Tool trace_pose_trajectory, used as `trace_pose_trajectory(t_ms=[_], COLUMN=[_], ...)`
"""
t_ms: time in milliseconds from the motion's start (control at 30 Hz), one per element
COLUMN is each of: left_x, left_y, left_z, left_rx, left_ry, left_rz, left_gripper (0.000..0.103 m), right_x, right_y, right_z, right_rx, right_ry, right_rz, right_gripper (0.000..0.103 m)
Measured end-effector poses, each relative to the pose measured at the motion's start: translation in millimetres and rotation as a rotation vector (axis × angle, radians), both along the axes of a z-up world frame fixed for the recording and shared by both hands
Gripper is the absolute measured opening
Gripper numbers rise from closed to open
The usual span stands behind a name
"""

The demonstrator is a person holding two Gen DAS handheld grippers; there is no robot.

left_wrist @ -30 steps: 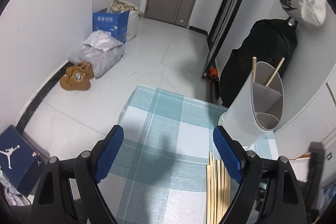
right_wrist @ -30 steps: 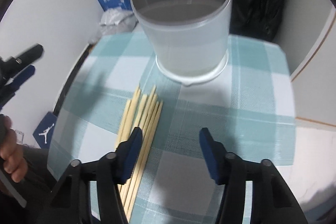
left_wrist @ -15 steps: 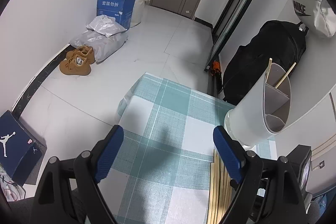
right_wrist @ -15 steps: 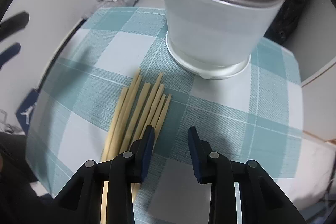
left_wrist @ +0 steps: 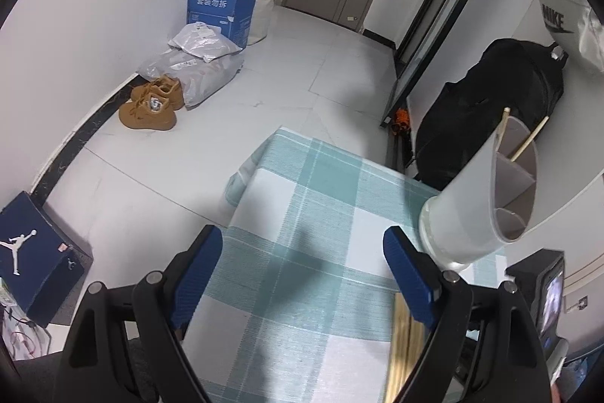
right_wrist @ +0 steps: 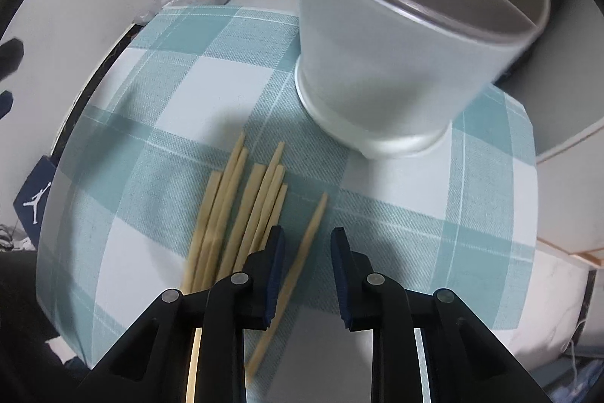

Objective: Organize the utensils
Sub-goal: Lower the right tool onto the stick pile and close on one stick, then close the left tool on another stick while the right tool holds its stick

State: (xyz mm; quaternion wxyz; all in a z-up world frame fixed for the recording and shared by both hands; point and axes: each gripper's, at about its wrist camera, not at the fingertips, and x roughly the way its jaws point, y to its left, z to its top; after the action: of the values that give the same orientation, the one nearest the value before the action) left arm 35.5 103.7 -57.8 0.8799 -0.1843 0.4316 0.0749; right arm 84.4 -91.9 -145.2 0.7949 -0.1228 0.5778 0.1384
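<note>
Several wooden chopsticks [right_wrist: 230, 210] lie in a bundle on the teal checked cloth [right_wrist: 181, 70]. One chopstick [right_wrist: 302, 252] lies apart from the bundle, between the fingers of my right gripper [right_wrist: 306, 244], whose jaws stand narrowly open around it. A white divided utensil holder [right_wrist: 400, 55] stands beyond them. In the left wrist view the holder [left_wrist: 475, 206] holds two chopsticks [left_wrist: 528, 140]. My left gripper [left_wrist: 302, 248] is open and empty above the cloth; the bundle [left_wrist: 406, 346] lies under its right finger.
A black bag [left_wrist: 490, 123] leans behind the holder. On the floor are brown shoes [left_wrist: 151, 104], grey parcels [left_wrist: 196, 59], a blue carton [left_wrist: 219, 10] and a blue shoebox [left_wrist: 34, 252]. A white cabinet edge [right_wrist: 566, 146] borders the table's right side.
My right gripper has dropped toward the cloth and narrowed its jaws. One chopstick now lies apart from the bundle, between its fingers. The left gripper has pulled back slightly.
</note>
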Motion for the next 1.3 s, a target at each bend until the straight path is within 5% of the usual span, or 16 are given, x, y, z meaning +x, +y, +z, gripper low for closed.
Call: trace_pose_trajectory(t_ms=[133,367,567,700,1000,1300], left_x=[0,3,4,3,3,6], left_y=[-4,-21,-53,-76,-91,-94], left_z=[-7,-30,-47,-54,-66,-65], left_rx=[0.055,0.061,-0.02,0.01,0.166,0.177], left_ry=[0.028,0.133,0.218,0.262,0.341,0.346], left_rz=[-0.021,-0.12,-0.273,-0.323,-0.335,-0.314], left_gripper=[0.084,0.084,0.084,0.084,0.084,0.084], right_x=[0,-5,-18,-18,-21,-26], right_y=[1,-24,-54,-77,-115,-131], right_z=[-1,4,33,48,61,73], right_rx=[0.038,0.202,0.336,0.436,0.556,0.576], right_ry=[-0.006,0.017,-0.048,-0.068,-0.071,-0.109], right_rz=[-0.022,-0.08,-0.103,-0.146,-0.242,-0.265], right_gripper=[0.006,0.004,0.004,0.004,0.004,0.004])
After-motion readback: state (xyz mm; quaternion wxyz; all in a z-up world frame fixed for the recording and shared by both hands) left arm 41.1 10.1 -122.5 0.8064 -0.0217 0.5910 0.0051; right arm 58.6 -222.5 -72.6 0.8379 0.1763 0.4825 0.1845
